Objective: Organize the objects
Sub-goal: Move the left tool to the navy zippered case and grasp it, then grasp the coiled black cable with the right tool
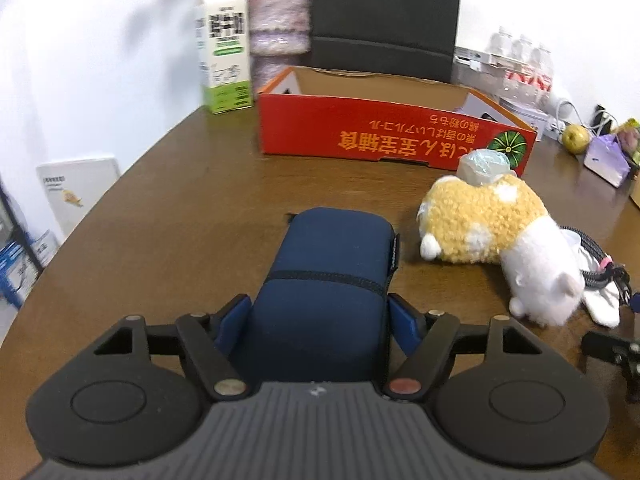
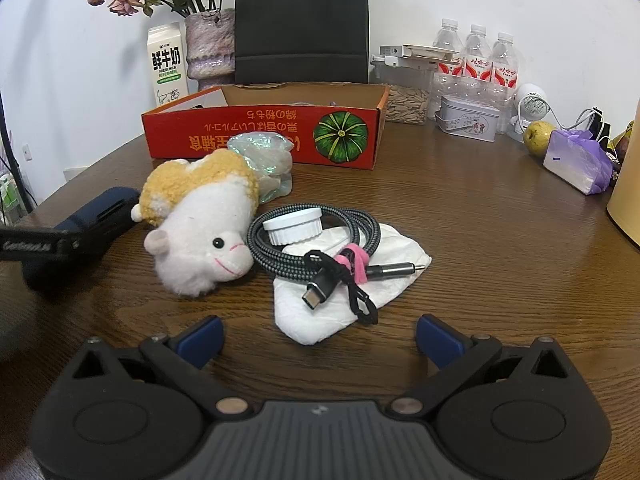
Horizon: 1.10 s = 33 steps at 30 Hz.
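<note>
A navy zip pouch (image 1: 332,248) lies on the brown table (image 1: 180,200), its near end between the blue pads of my left gripper (image 1: 320,308), which press on both its sides. To its right lies a yellow-and-white plush toy (image 1: 492,232), with a crumpled clear wrapper (image 1: 484,166) behind it. A red cardboard box (image 1: 384,136) with an open top stands further back. My right gripper (image 2: 320,336) stands open and holds nothing, just short of a white tissue (image 2: 384,264). On that tissue rest a coiled braided cable (image 2: 320,240) and a white ribbed lid (image 2: 294,226).
A milk carton (image 2: 168,64), a flower vase (image 2: 210,44) and a black paper bag (image 2: 300,20) stand behind the box. At the right are water bottles (image 2: 476,56), a metal tin (image 2: 468,116), a yellow-green fruit (image 2: 538,136) and a purple tissue pack (image 2: 576,160).
</note>
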Available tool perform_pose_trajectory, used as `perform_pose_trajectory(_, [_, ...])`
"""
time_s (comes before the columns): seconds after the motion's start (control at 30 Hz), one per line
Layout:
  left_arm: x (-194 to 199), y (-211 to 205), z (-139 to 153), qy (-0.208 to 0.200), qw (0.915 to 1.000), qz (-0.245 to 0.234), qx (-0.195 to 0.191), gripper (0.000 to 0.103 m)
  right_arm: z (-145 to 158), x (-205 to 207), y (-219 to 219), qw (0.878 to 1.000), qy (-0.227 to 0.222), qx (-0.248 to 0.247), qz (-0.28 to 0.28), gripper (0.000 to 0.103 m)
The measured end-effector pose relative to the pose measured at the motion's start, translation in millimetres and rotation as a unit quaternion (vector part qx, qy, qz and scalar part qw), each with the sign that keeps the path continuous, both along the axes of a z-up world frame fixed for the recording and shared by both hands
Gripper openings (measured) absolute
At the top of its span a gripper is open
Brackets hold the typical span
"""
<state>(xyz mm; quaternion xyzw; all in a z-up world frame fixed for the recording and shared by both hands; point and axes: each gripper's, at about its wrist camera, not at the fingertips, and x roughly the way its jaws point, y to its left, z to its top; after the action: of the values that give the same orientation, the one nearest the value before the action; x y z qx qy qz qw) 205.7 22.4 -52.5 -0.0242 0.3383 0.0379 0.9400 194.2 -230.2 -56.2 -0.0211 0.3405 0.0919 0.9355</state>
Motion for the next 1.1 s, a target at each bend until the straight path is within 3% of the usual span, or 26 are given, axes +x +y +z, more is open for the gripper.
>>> perform_pose_trajectory(0.13, [-22, -9, 1, 0.0, 1.0, 0.003, -0.003, 0.075, 0, 0, 0, 1.0, 0.0, 0.0, 0.0, 0.103])
perform_pose_trajectory(0.23, [-27, -15, 0, 0.003, 0.9999, -0.012, 0.003, 0.085, 0, 0, 0, 1.0, 0.0, 0.0, 0.0, 0.103])
perform_pose_trajectory(0.33, [-25, -14, 0, 0.005, 0.9999, -0.011, -0.006, 0.102, 0, 0, 0, 1.0, 0.0, 0.0, 0.0, 0.103])
perform_pose_trajectory(0.53, [-10, -15, -3, 0.022, 0.9996, -0.018, -0.003, 0.103, 0, 0, -1, 1.0, 0.0, 0.0, 0.0, 0.103])
perform_pose_trajectory(0.73, [-8, -10, -7, 0.006, 1.0, -0.007, 0.001, 0.103, 2, -10, -12, 1.0, -0.009, 0.02, 0.0, 0.103])
perform_pose_trajectory(0.93, [-7, -12, -8, 0.001, 1.0, -0.005, 0.007, 0.103, 24, -33, -33, 0.997, -0.075, 0.028, 0.008, 0.103])
perform_pose_trajectory(1.1, [-6, -12, -8, 0.003, 0.9999, -0.005, 0.011, 0.103, 38, -11, -31, 0.995, -0.09, -0.011, 0.047, 0.103])
